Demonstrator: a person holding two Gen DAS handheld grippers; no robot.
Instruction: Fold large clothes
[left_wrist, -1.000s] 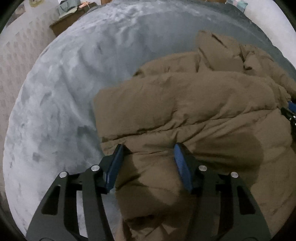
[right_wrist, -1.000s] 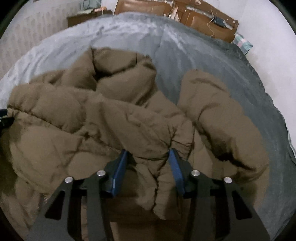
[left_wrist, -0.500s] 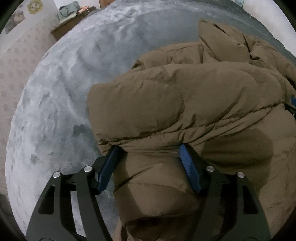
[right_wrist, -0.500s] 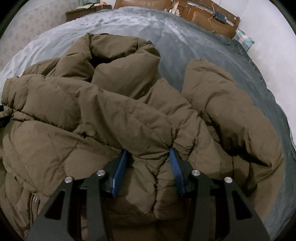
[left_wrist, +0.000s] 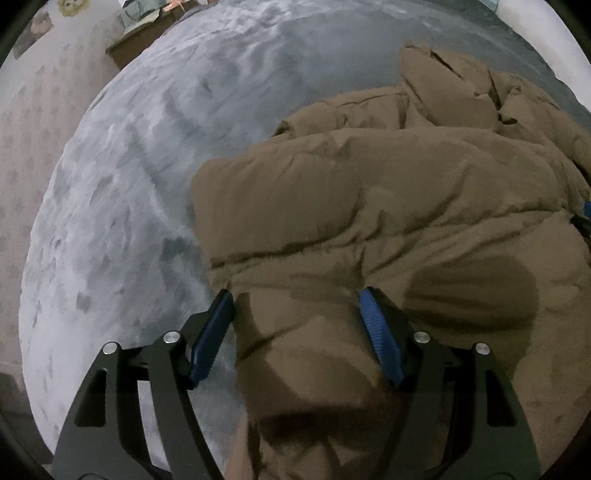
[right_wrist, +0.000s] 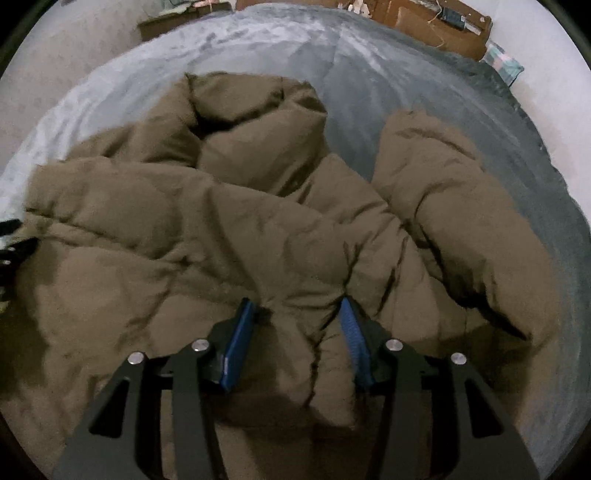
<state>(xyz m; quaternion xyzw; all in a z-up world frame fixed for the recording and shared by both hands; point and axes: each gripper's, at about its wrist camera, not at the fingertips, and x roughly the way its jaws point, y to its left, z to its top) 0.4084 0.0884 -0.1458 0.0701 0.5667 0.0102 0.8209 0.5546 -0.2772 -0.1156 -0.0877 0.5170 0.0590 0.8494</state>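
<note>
A large brown puffer jacket (left_wrist: 388, 206) lies bunched on a grey blanket (left_wrist: 122, 184). My left gripper (left_wrist: 297, 299) has its blue pads on either side of a thick fold of the jacket's near left edge. In the right wrist view the same jacket (right_wrist: 192, 236) fills the middle, with a sleeve (right_wrist: 454, 206) lying to the right. My right gripper (right_wrist: 297, 308) pinches a bunched fold of the jacket between its pads. The right gripper's tip shows at the left wrist view's right edge (left_wrist: 583, 218).
The grey blanket (right_wrist: 369, 55) covers a bed. A wooden nightstand (left_wrist: 147, 40) with items stands at the far left. A brown headboard (right_wrist: 424, 22) and a checked pillow (right_wrist: 504, 64) lie at the far end. Pale walls flank the bed.
Both grippers lifted the jacket's near edge and carried it forward over the body, then came back down a little. Both grips have held.
</note>
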